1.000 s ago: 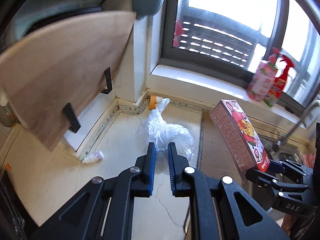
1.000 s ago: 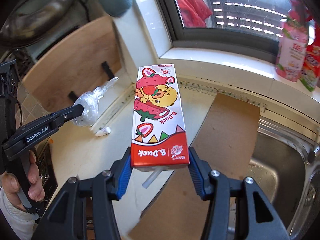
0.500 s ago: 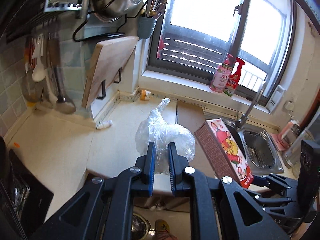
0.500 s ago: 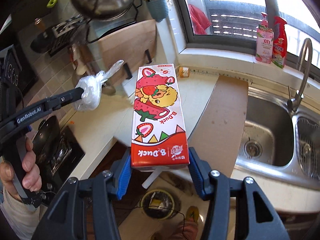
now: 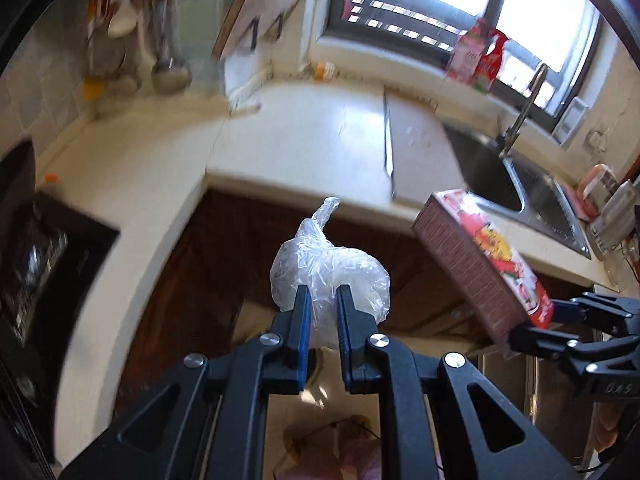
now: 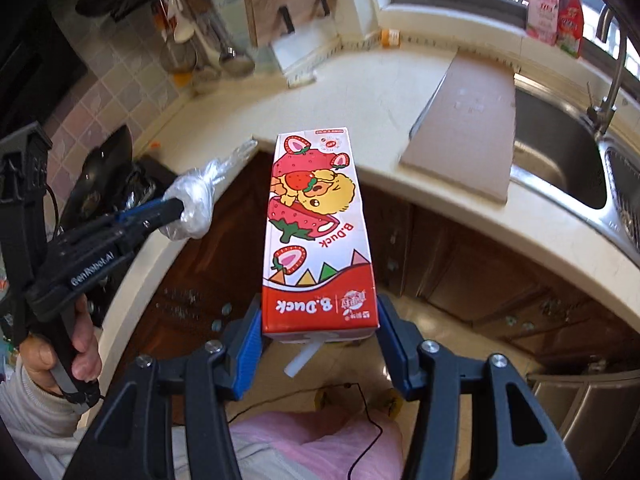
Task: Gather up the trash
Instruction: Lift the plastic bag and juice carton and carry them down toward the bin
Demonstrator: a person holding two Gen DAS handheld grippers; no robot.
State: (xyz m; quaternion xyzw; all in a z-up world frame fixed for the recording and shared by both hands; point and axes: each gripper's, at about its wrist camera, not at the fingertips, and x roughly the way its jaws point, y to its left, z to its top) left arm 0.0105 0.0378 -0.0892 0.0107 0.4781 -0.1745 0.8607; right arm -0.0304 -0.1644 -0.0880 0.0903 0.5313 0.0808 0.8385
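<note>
Both loads clear of the table (image 5: 304,148), over the floor. My left tongs (image 5: 322,312) pinch the crumpled plastic bag (image 5: 328,272); right tongs (image 6: 318,328) clamp the strawberry carton (image 6: 316,220) — long axis toward 12 o'clock. No bin in view — drop direction unjudged.

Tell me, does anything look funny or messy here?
Nothing looks spilled or broken. A white straw pokes out from under the carton held in the right claw, and a small orange bit lies on the counter.

Black claws (image 6: 318,336) with blue pads, silver screws
</note>
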